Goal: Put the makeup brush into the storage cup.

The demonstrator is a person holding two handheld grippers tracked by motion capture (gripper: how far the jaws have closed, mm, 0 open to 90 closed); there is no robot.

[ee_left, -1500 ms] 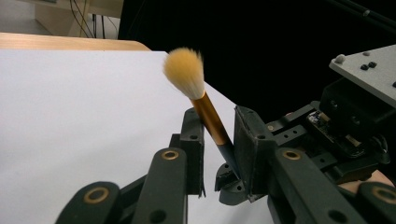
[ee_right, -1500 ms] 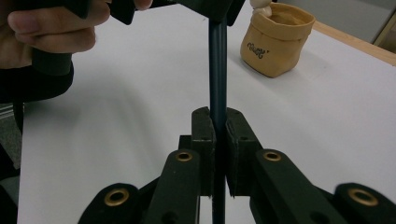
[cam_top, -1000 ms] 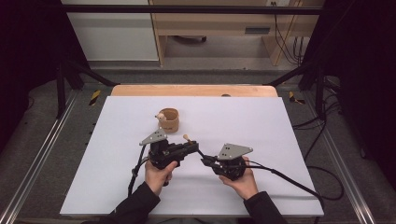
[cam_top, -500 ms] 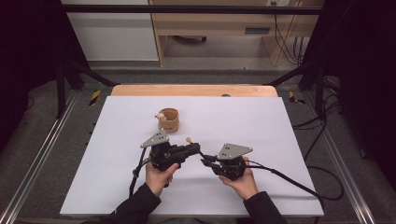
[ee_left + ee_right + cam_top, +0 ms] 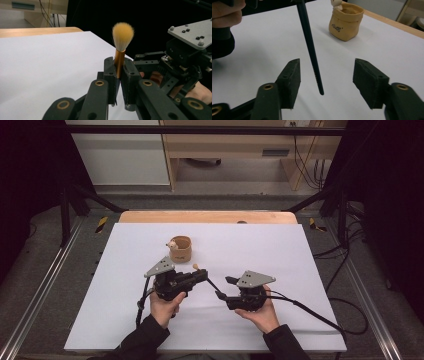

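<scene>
**Brush held in the left gripper, right gripper waiting wide**

Now the left gripper (image 5: 201, 275) is clenched on a makeup brush (image 5: 121, 47), grasping it at the golden metal collar just below the soft yellow bristles. Seen from the left gripper view, the bristle head stands up above the jaw tips. The long dark handle (image 5: 310, 47) hangs down and away toward the right gripper (image 5: 222, 288), and its tip floats just above the white table sheet (image 5: 300, 250), between the two released jaws of that gripper but touching neither.

From the high view, a small tan pouch-shaped cup (image 5: 181, 248) stands at about 12 o'clock from the left gripper, near but apart.

I judge the step in hand is a handover of the brush, or a regrasp with two grippers. The next move probably calls for the right gripper to advance a little so the handle sits deeper between the pads, then to close firmly before the left one lets go. Later the brush may go into the cup.
</scene>
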